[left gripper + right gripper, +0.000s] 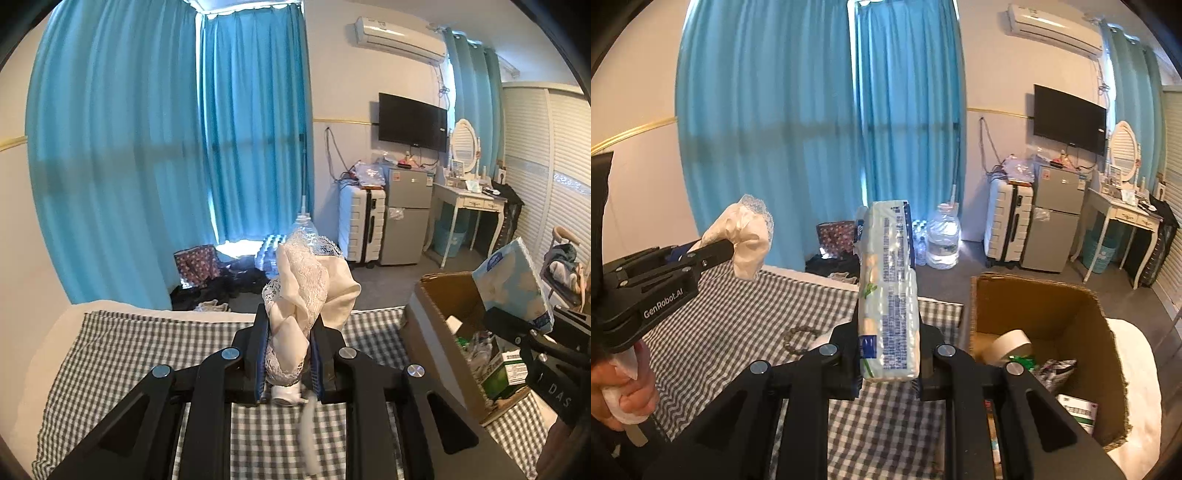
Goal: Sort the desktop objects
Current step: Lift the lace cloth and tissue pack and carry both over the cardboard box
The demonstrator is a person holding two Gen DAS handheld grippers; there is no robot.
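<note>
Our left gripper (286, 347) clamps a lace cloth (310, 284); our right gripper (888, 354) clamps a tissue pack (888, 291); the box (1082, 317) at lower right is part filled; both are not yet dropped in.

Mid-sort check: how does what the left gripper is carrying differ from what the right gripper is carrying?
The left gripper is shut on a cream lace-trimmed cloth, soft and crumpled; the right gripper is shut on a tissue pack, a firm plastic-wrapped block. The cloth is plain; the tissue pack is printed with blue text. Both are held up above the checked cover, outside the cardboard box.
</note>
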